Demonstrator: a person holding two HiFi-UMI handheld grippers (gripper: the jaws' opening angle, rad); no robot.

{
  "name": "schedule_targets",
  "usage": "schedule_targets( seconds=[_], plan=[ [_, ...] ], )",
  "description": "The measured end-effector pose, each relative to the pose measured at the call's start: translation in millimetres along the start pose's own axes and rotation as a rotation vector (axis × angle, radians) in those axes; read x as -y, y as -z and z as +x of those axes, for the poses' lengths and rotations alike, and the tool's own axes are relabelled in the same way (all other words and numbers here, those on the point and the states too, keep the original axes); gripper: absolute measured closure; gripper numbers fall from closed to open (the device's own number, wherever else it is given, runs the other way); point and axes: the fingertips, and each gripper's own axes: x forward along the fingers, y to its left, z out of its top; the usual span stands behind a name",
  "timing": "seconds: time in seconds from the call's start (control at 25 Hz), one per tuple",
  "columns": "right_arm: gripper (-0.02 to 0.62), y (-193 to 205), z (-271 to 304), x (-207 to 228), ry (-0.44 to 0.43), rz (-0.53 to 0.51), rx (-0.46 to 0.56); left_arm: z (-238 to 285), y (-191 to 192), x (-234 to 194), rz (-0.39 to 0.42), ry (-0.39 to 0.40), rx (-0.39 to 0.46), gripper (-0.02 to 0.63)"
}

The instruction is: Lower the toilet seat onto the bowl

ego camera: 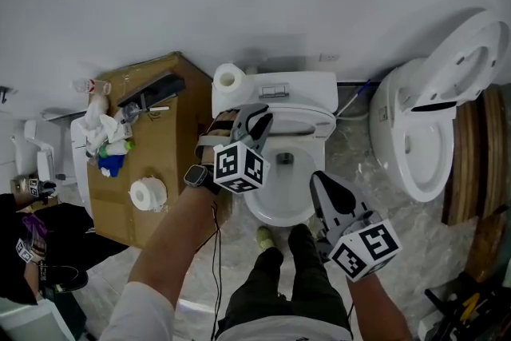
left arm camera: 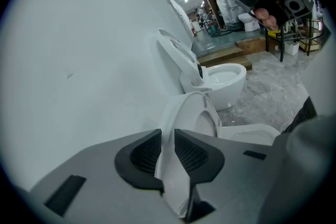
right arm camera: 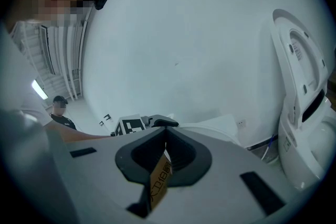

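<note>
A white toilet stands against the wall, its tank (ego camera: 275,85) behind the bowl (ego camera: 278,202). The seat (ego camera: 310,122) is raised off the bowl and tilted. My left gripper (ego camera: 254,122) is shut on the seat's left edge; in the left gripper view the white seat rim (left arm camera: 181,113) runs between the two pads (left arm camera: 144,153), with the bowl's rim (left arm camera: 252,134) below it. My right gripper (ego camera: 322,186) hovers over the bowl's right front, apart from the seat. It is shut on a small tan printed tag (right arm camera: 159,180).
A second toilet (ego camera: 423,132) with its lid up stands at the right. A cardboard box (ego camera: 152,148) with paper rolls and bottles sits left of the tank. The person's legs (ego camera: 283,275) are in front of the bowl. Wooden boards (ego camera: 479,164) lie far right.
</note>
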Motion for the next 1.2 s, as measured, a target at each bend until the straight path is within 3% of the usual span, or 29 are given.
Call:
schedule_targets(
  seconds=[0.56, 1.2],
  plan=[
    [0.581, 13, -9, 0, 0.014, 0.021, -0.012, -9, -1, 10, 0.019, -0.092, 0.012, 0.546],
    [0.581, 24, -36, -17, 0.035, 0.013, 0.012, -59, -4, 71, -0.015, -0.023, 0.085, 0.546]
  ],
)
